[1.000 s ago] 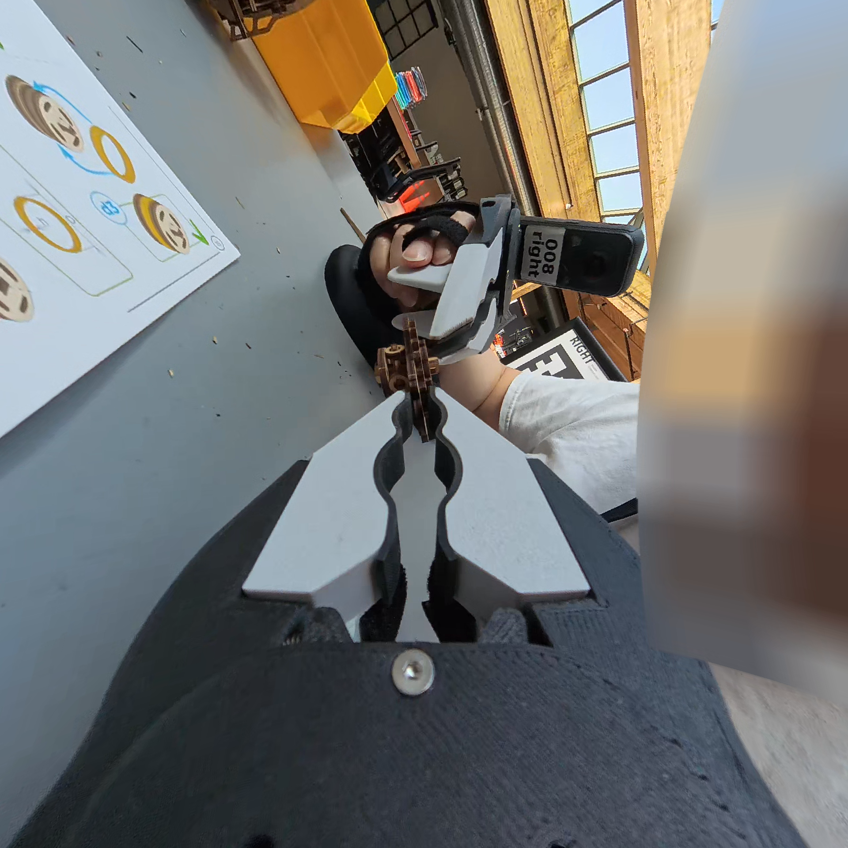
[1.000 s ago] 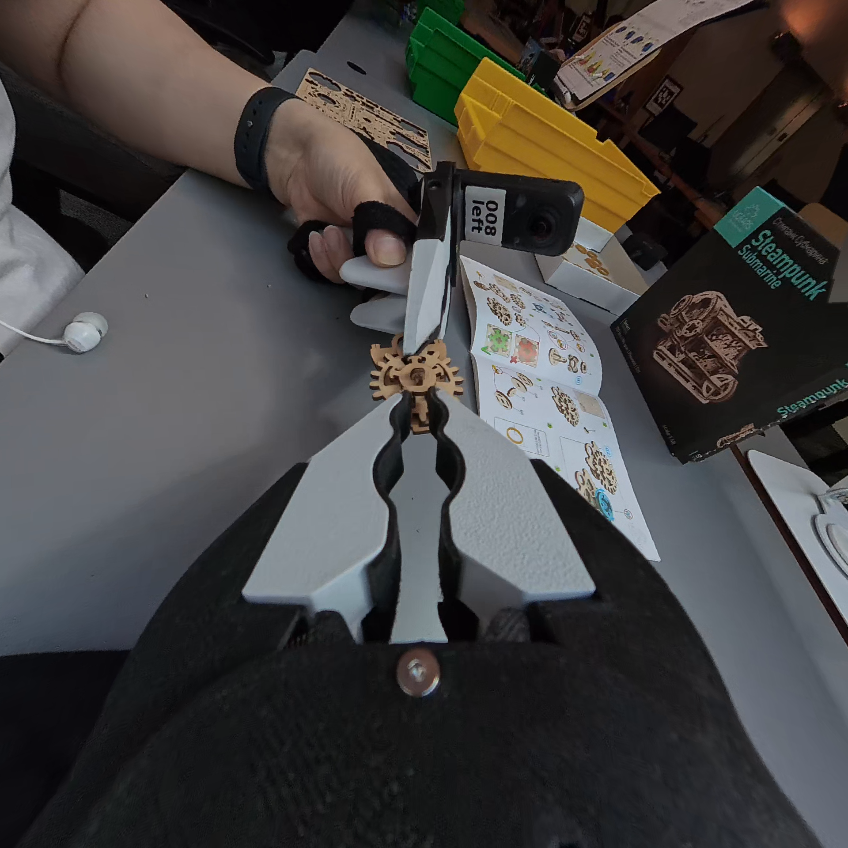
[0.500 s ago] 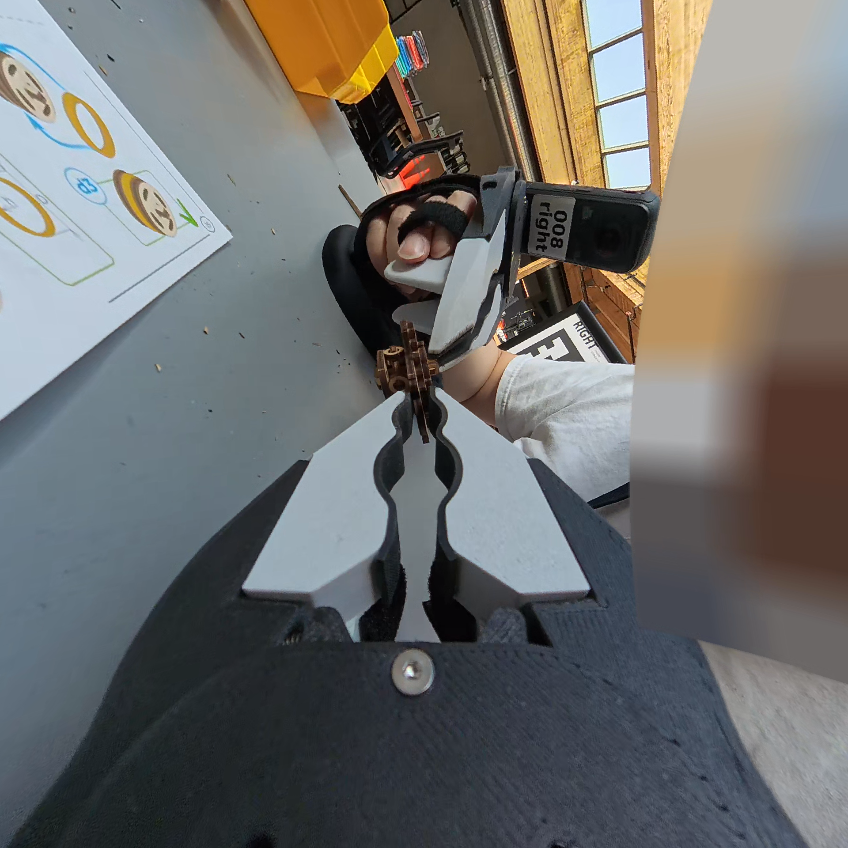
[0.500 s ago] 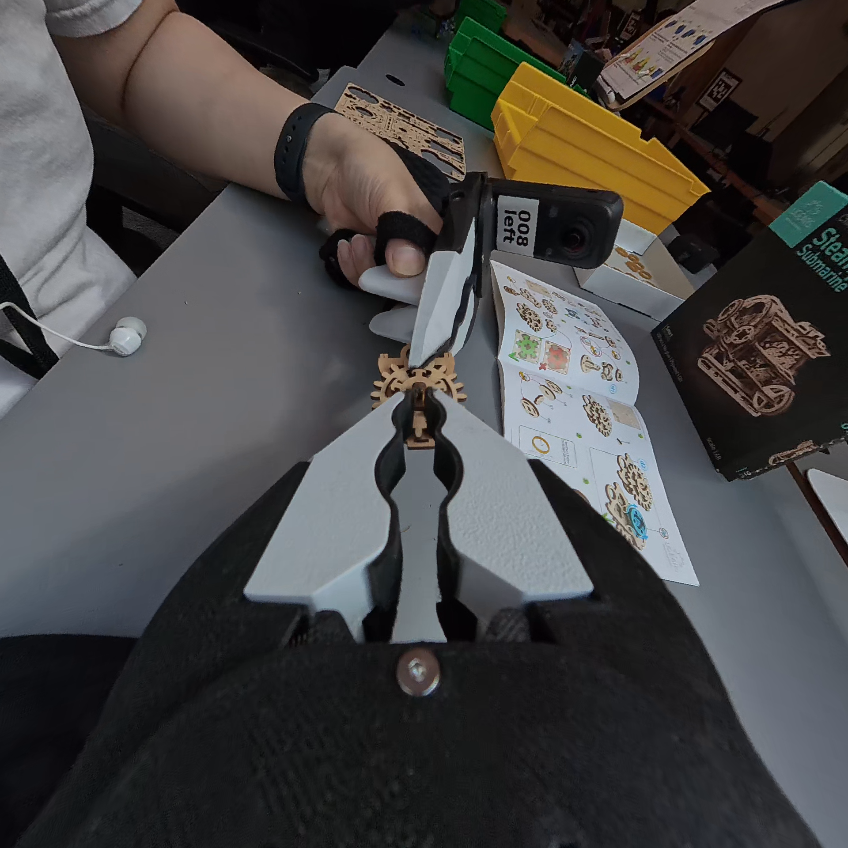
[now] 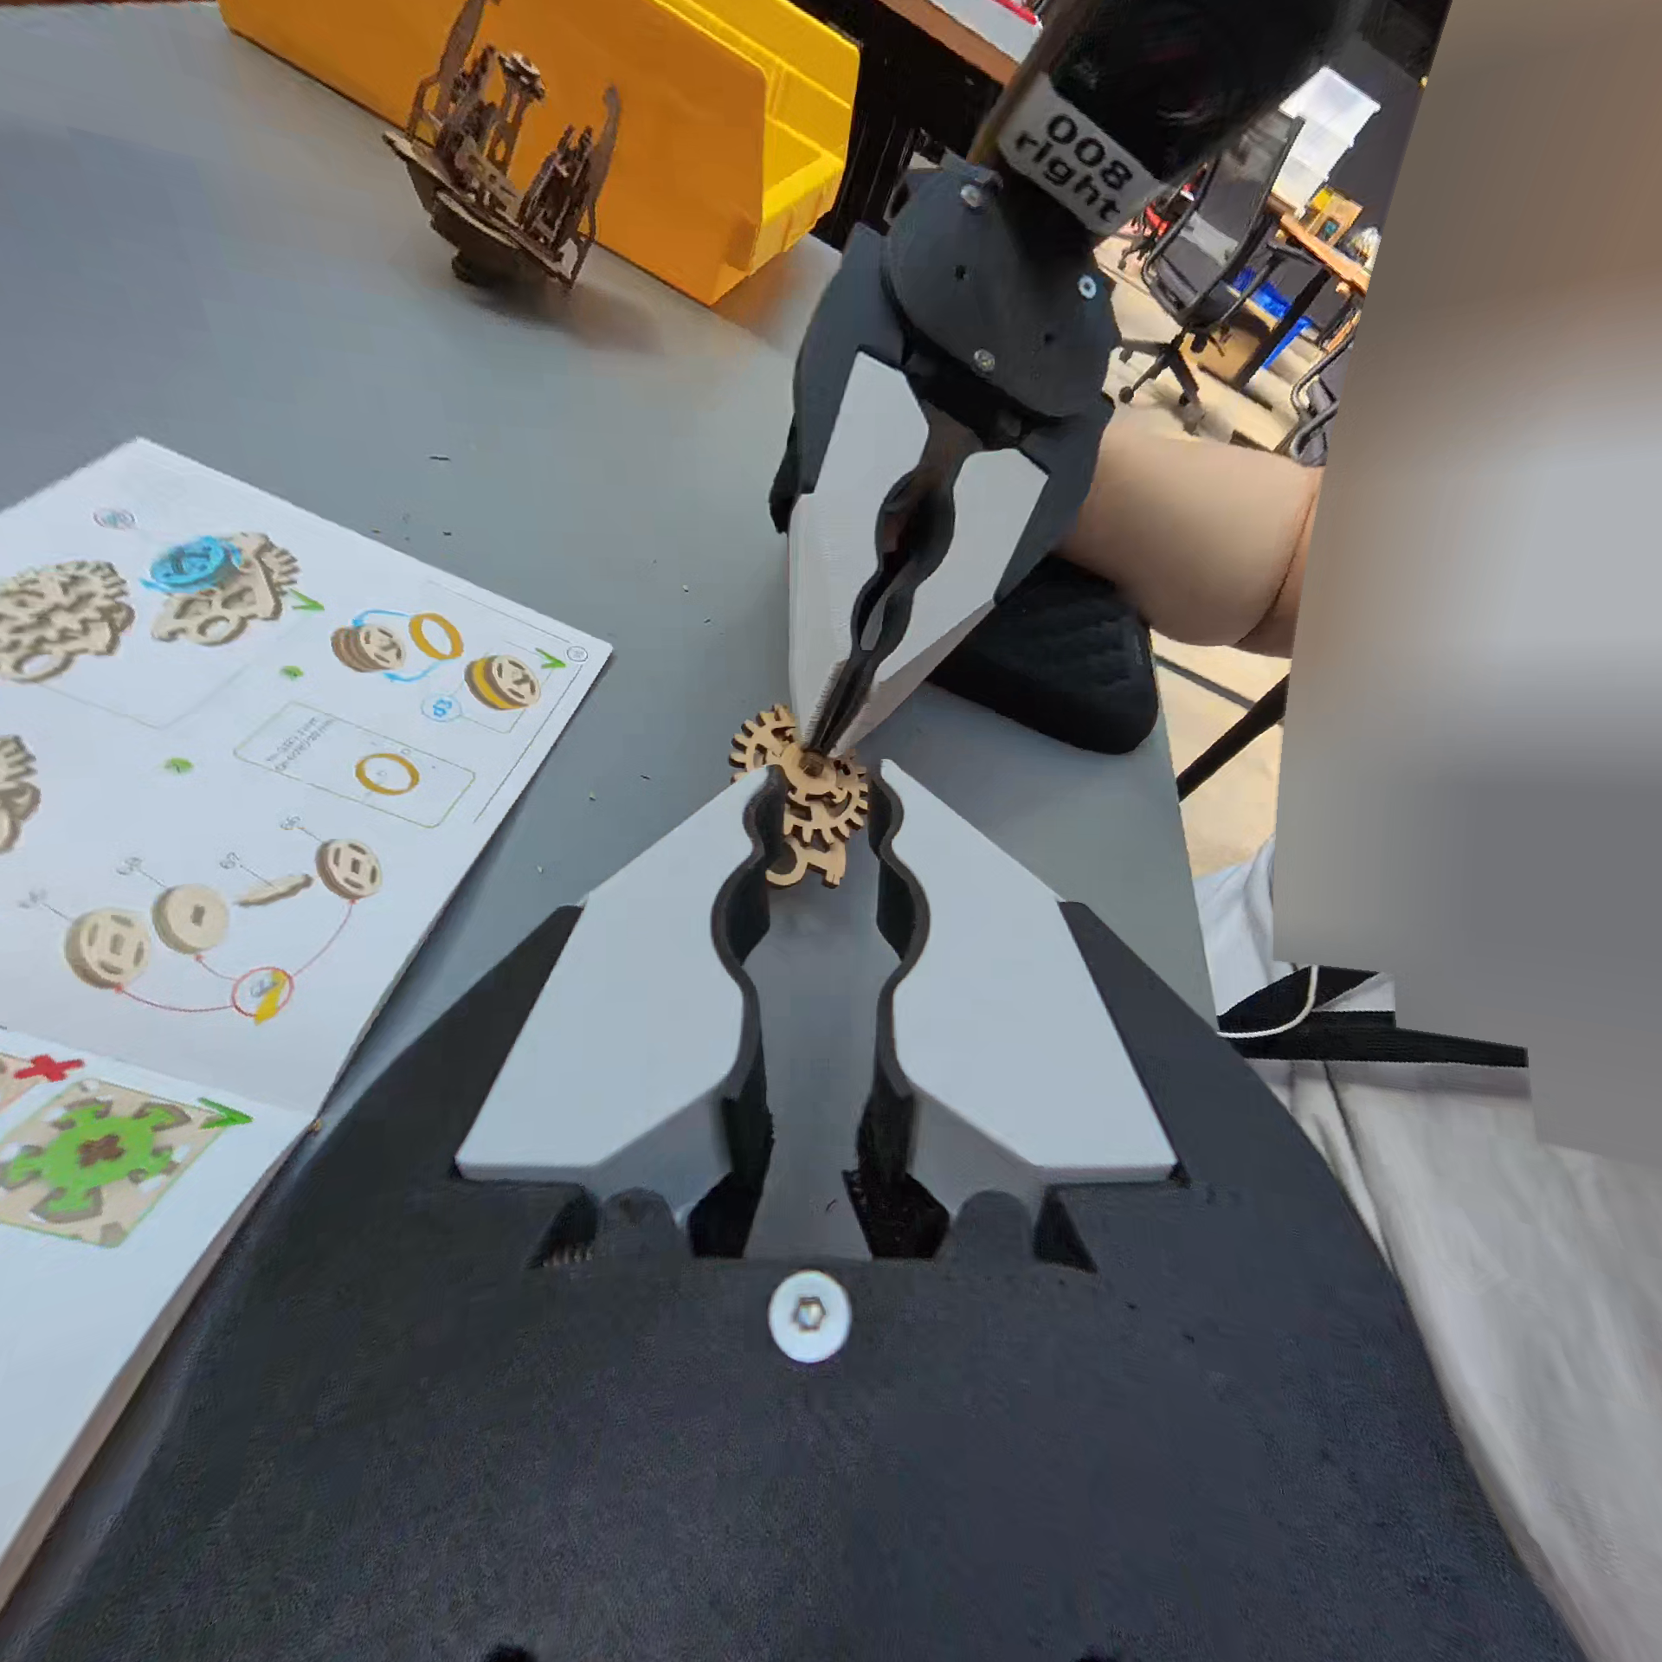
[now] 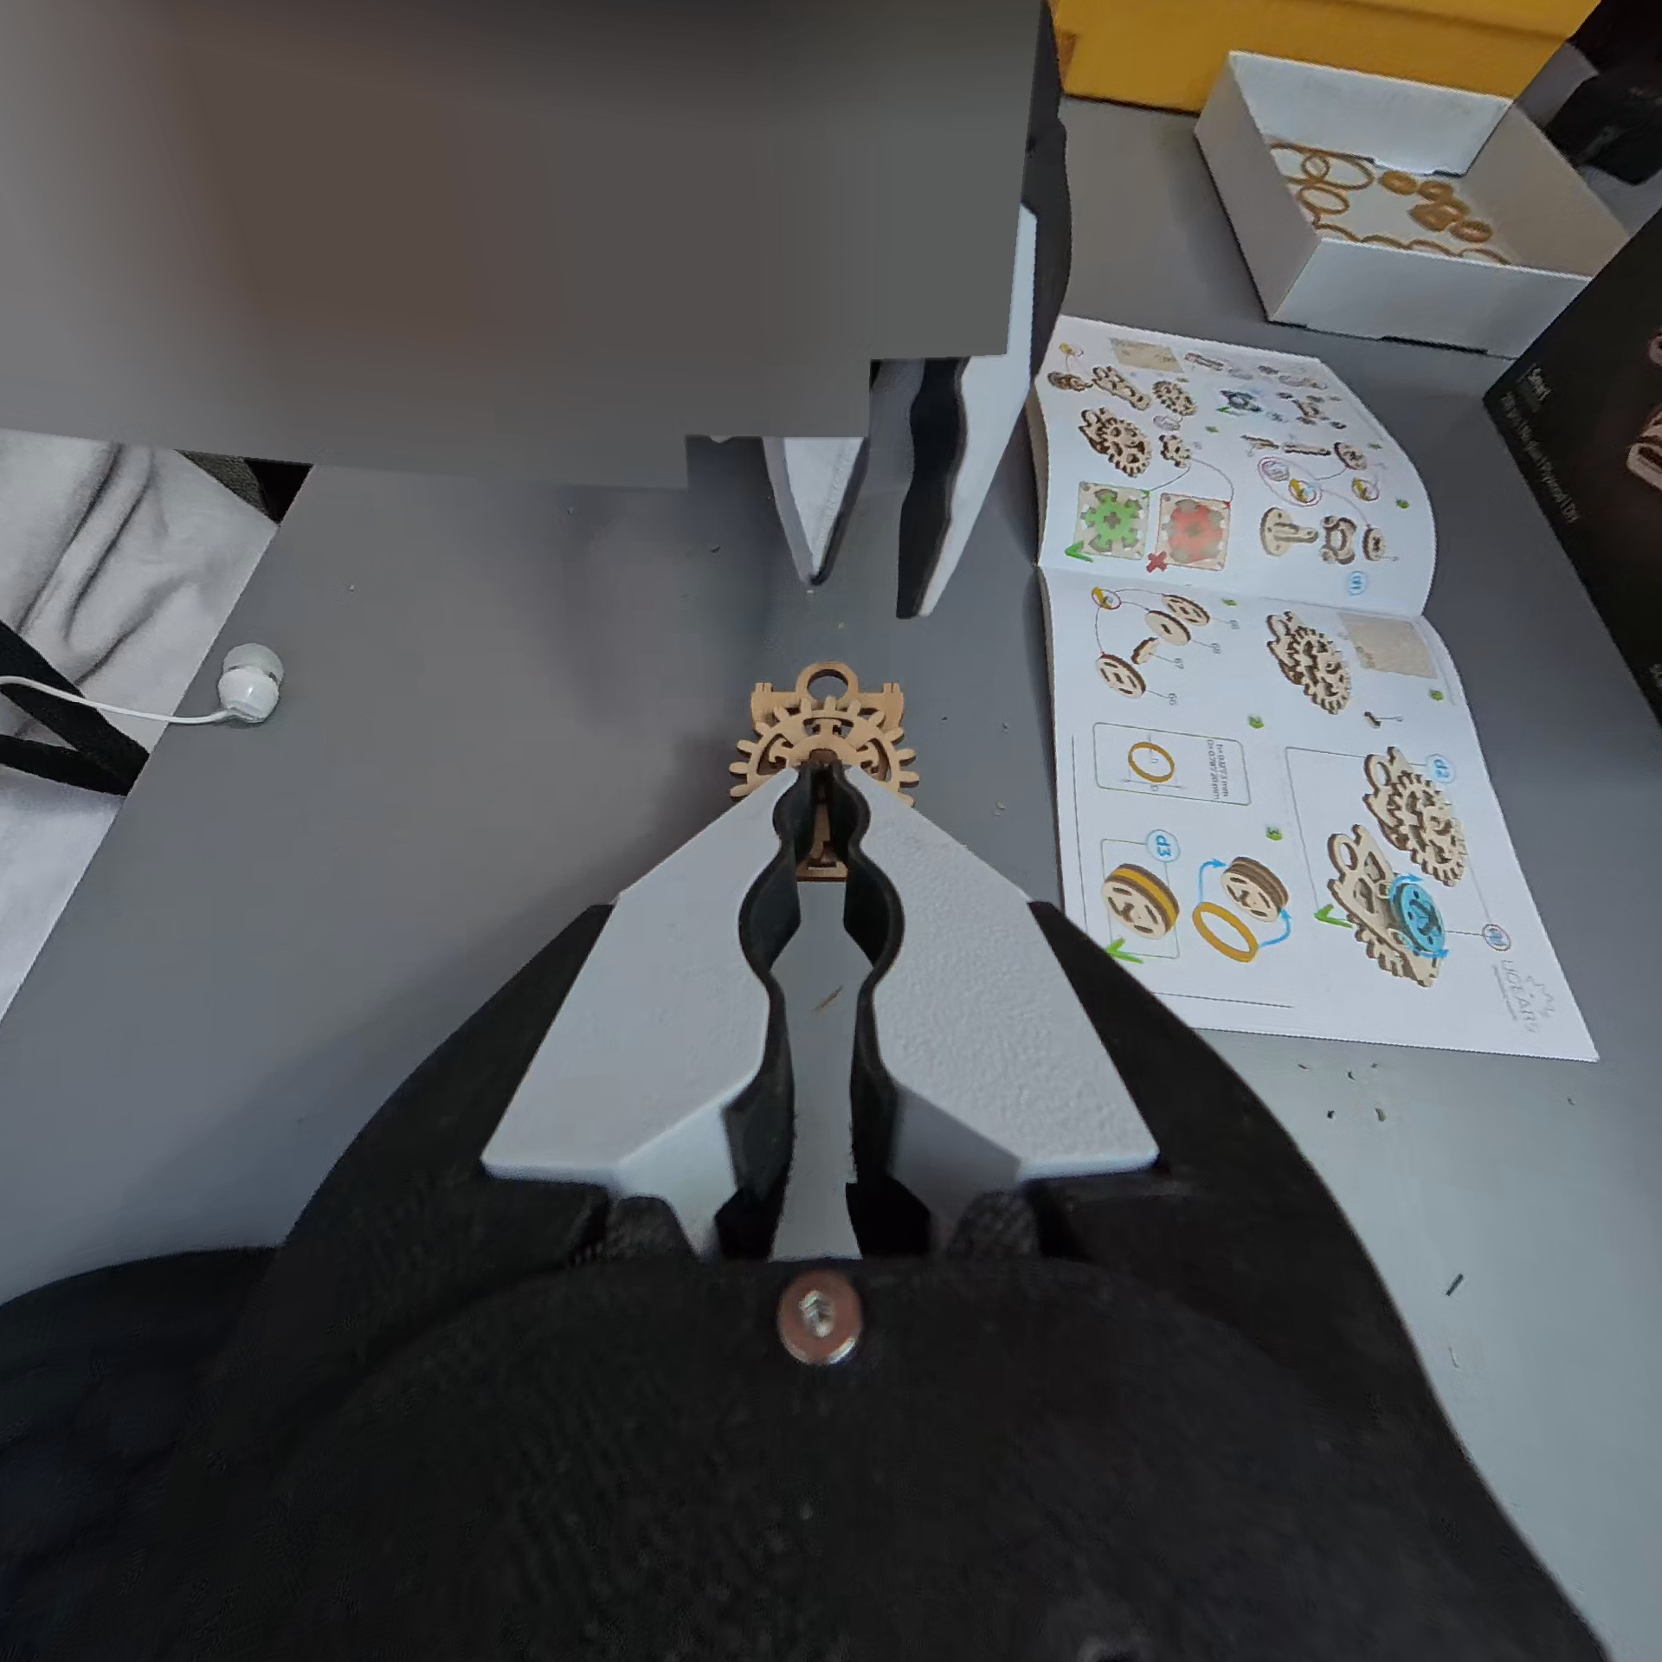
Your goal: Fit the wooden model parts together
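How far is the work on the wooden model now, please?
Done: several gears already sit together as one gear piece, and a partly built model stands by the yellow bin. In hand: the right claw pinches the gear piece; the left claw is open around it. Left: loose parts wait in the white box.

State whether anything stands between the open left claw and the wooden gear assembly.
Nothing visible does: only grey table shows between the left claw and the gear assembly. The right claw grips the assembly from the opposite side.
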`<state>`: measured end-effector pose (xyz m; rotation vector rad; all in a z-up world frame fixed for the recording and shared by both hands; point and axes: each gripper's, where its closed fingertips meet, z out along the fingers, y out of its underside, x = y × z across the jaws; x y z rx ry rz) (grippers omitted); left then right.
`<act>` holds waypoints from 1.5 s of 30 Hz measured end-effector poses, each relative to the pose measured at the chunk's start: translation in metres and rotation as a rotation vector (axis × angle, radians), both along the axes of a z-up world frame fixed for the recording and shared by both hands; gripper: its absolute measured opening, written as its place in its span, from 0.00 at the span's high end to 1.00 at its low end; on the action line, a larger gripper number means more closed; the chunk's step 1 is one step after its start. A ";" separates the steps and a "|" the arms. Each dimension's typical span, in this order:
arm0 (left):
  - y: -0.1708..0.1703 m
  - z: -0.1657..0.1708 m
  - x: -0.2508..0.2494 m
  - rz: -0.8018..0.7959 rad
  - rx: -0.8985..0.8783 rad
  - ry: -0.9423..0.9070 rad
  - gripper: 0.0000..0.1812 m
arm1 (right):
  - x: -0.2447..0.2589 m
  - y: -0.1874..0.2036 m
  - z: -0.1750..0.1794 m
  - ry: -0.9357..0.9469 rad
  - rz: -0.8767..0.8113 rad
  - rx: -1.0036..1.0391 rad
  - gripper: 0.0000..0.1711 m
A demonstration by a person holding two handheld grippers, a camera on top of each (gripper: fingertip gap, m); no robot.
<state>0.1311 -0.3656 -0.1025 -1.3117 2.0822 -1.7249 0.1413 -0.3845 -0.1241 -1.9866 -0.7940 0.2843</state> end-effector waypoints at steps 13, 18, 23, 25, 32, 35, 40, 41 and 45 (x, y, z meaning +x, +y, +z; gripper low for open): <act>-0.020 -0.030 0.010 -0.074 0.329 -0.126 0.98 | 0.003 0.004 -0.008 0.048 -0.014 -0.104 0.99; -0.021 -0.033 0.014 -0.098 0.405 -0.165 0.97 | 0.002 0.003 -0.010 0.041 -0.004 -0.113 1.00; -0.020 -0.033 0.013 -0.108 0.396 -0.160 0.98 | 0.002 0.003 -0.010 0.032 -0.012 -0.110 1.00; -0.020 -0.033 0.013 -0.108 0.394 -0.160 0.99 | 0.003 0.004 -0.011 0.028 -0.019 -0.111 0.99; -0.021 -0.033 0.014 -0.083 0.428 -0.179 0.99 | 0.004 0.004 -0.010 0.056 -0.064 -0.154 0.97; -0.022 -0.033 0.014 -0.079 0.425 -0.177 0.99 | 0.002 0.005 -0.011 0.087 -0.084 -0.186 0.96; -0.023 -0.033 0.012 -0.082 0.414 -0.172 1.00 | 0.003 0.004 -0.012 0.068 -0.089 -0.172 0.99; -0.023 -0.033 0.012 -0.082 0.414 -0.173 1.00 | 0.002 0.003 -0.011 0.063 -0.085 -0.166 0.99; -0.024 -0.033 0.011 -0.093 0.413 -0.174 1.00 | 0.001 0.002 -0.012 0.052 -0.073 -0.156 0.99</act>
